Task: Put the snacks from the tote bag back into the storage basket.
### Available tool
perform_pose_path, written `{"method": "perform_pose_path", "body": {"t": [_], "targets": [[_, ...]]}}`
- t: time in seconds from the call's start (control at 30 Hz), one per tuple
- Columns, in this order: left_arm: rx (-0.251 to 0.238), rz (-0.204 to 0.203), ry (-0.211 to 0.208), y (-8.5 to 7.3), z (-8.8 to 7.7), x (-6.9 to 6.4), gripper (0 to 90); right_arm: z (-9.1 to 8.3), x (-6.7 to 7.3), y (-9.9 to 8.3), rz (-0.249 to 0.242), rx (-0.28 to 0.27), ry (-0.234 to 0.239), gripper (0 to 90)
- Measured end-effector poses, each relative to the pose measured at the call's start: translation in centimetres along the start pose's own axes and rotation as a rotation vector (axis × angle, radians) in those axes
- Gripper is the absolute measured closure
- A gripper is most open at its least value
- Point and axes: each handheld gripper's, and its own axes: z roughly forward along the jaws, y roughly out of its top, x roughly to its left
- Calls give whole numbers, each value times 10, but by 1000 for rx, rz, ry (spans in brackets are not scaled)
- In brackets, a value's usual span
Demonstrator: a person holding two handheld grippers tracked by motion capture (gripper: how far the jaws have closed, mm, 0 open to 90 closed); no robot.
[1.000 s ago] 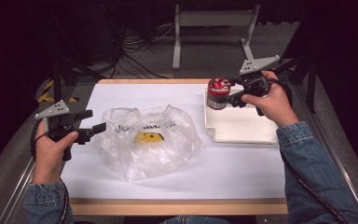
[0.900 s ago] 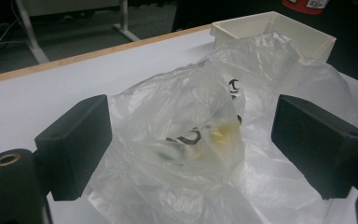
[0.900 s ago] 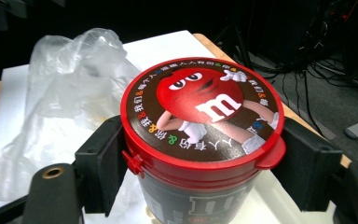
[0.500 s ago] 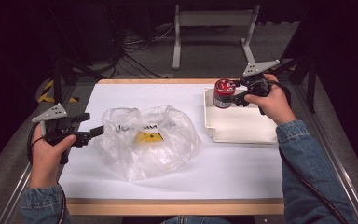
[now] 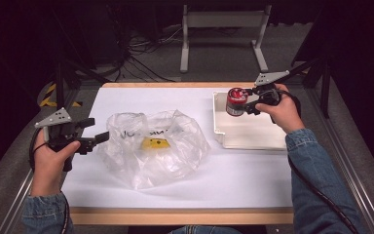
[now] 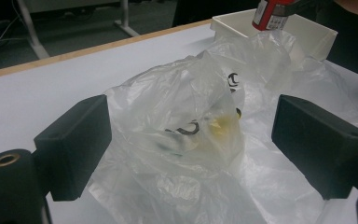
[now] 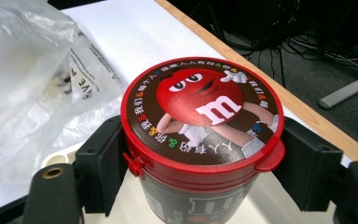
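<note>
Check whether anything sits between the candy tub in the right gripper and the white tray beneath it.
Nothing visible does. The right gripper holds the candy tub upright over the near-left corner of the white tray, whose floor looks bare there. The plastic bag lies apart, to the tray's left.

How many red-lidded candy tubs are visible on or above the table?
1. The candy tub is held between the right gripper's jaws over the white tray. The plastic bag may hide others.

A small round candy tub (image 5: 235, 101) with a red snap lid, printed with a red cartoon sweet and a white "m", stands upright, its dark body clamped from both sides, over the far left corner of the white tray (image 5: 253, 136).
</note>
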Motion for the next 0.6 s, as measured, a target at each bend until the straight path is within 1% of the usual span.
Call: {"method": "perform_pose_path", "body": {"t": [0.07, 0.1, 0.13, 0.33, 0.6], "targets": [[-1, -2, 0, 0, 0, 0, 130, 3, -1, -4, -2, 9, -1, 251], [0, 5, 3, 0, 0, 0, 130, 5, -1, -5, -4, 15, -2, 251], [0, -1, 0, 0, 1, 0, 130, 7, -2, -7, -8, 20, -1, 251], [-1, 1, -1, -1, 1, 1, 129, 16, -3, -17, -18, 28, 5, 251], [3, 3, 0, -1, 1, 1, 129, 29, 0, -25, -34, 46, 17, 251]]}}
